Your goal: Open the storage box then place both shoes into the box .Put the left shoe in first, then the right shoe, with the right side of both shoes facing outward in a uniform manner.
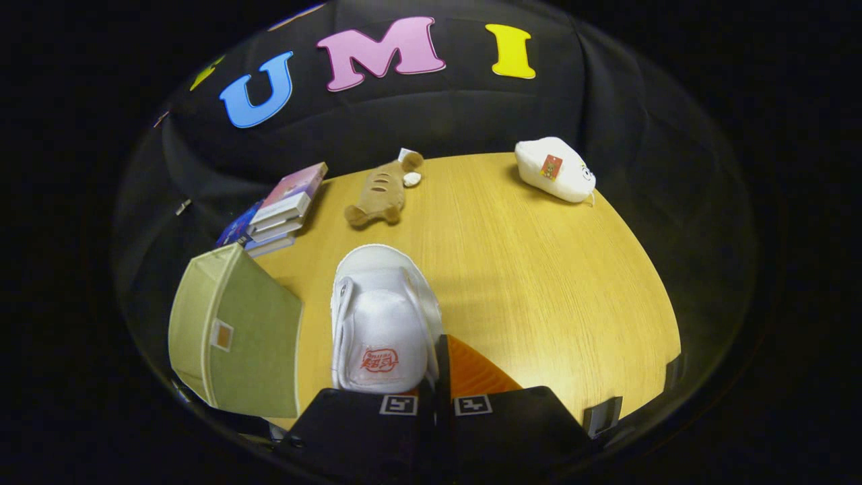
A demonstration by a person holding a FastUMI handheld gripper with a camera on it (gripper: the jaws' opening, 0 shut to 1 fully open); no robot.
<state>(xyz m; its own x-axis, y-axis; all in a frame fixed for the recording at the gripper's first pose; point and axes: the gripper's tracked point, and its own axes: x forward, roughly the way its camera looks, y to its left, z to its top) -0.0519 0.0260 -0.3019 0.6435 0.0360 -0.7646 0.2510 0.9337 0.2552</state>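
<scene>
A white shoe [380, 316] with a red logo on its tongue hangs over the wooden table [539, 269], toe pointing away from me. My gripper [435, 377] is shut on it, the two fingers nearly together and pinching the shoe's right side wall near the opening. Just left of the shoe stands the green fabric storage box [236, 330], with a small label patch on the face turned to me. I cannot tell from here whether the box is open.
Beyond the box lies a stack of books [279, 212]. A brown plush fish [380, 192] rests beyond the shoe at the table's far side, and a white plush toy [555, 168] sits at the far right corner. The table's edge curves round on the right.
</scene>
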